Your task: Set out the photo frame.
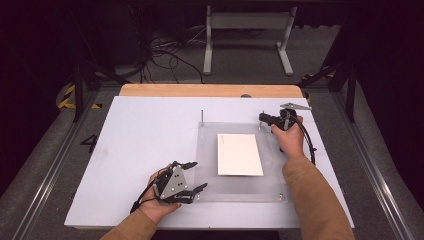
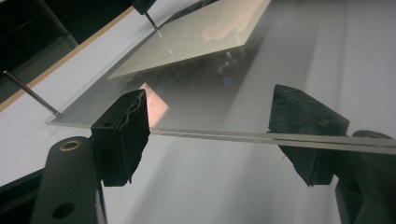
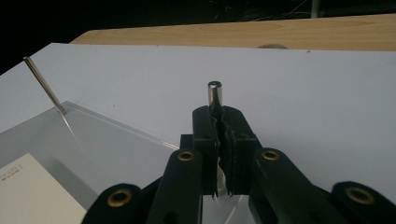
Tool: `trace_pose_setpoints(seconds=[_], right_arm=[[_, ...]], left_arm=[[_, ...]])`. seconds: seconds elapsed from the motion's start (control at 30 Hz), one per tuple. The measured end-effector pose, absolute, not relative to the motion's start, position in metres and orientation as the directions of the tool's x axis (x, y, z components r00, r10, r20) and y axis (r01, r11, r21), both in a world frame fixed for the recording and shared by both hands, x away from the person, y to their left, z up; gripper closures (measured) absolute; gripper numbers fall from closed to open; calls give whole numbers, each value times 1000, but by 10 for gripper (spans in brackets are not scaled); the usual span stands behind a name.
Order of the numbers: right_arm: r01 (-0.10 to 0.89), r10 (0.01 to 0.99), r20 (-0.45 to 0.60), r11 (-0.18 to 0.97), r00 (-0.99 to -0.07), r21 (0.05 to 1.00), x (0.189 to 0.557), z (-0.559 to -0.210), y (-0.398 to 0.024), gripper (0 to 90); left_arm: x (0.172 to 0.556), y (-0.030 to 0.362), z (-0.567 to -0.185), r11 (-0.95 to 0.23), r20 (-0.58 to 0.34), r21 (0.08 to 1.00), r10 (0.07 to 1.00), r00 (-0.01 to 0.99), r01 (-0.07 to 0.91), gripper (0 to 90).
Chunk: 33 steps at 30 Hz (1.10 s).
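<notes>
Left gripper [image 1: 192, 176]: seen in the high view at the near-left corner of a clear plate, held in the person's left hand [image 1: 159, 202]. Its jaws are spread wide. In the left gripper view [image 2: 211, 135] the near edge of the plate is seen running between the two black pads [image 2: 122, 133], with a gap left on each side; nothing is gripped.

Clear plate [image 1: 206, 172]: a transparent, rectangular sheet, laid flat on the white table top [image 1: 140, 145], right of centre. Small fasteners are seen at its near corners.

White card [image 1: 239, 154]: a pale rectangular sheet, laid flat on the clear plate near its middle. In the right gripper view [image 3: 32, 196] faint print is noted along one edge; it cannot be read.

Left pin [image 1: 202, 117]: a thin metal rod, stood upright at the far-left corner of the plate. In the right gripper view [image 3: 44, 86] it appears slanted, which is put down to the camera's tilt.

Right pin [image 3: 215, 95]: a thin metal rod at the far-right corner of the plate. Its shining top is seen above the jaws in the right gripper view.

Right gripper [image 1: 263, 118]: held in the person's right hand [image 1: 289, 139], beyond the plate's far-right corner. In the right gripper view [image 3: 218, 135] the jaws are pressed together on the right pin, which is clamped between the pads.

Wooden strip [image 1: 210, 90]: seen along the far edge of the table.
</notes>
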State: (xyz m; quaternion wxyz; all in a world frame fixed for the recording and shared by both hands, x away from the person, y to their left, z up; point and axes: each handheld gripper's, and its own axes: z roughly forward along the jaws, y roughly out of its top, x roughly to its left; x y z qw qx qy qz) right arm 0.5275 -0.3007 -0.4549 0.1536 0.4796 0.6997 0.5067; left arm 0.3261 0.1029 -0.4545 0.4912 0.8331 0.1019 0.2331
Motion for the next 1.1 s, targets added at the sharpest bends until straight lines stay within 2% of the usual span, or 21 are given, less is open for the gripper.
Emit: trace_pose_setpoints(seconds=[0.63, 0.87, 1.1], right_arm=[[536, 838, 284, 12, -466, 844, 526, -456, -299, 846], [542, 839, 290, 8, -461, 840, 526, -456, -298, 844], [545, 833, 298, 4, -466, 839, 527, -456, -299, 827]], left_arm=[[330, 87, -454, -490, 366, 854, 321, 873, -178, 414], [330, 87, -452, -508, 407, 836, 316, 857, -209, 476], [331, 90, -446, -490, 397, 848, 340, 853, -200, 531]])
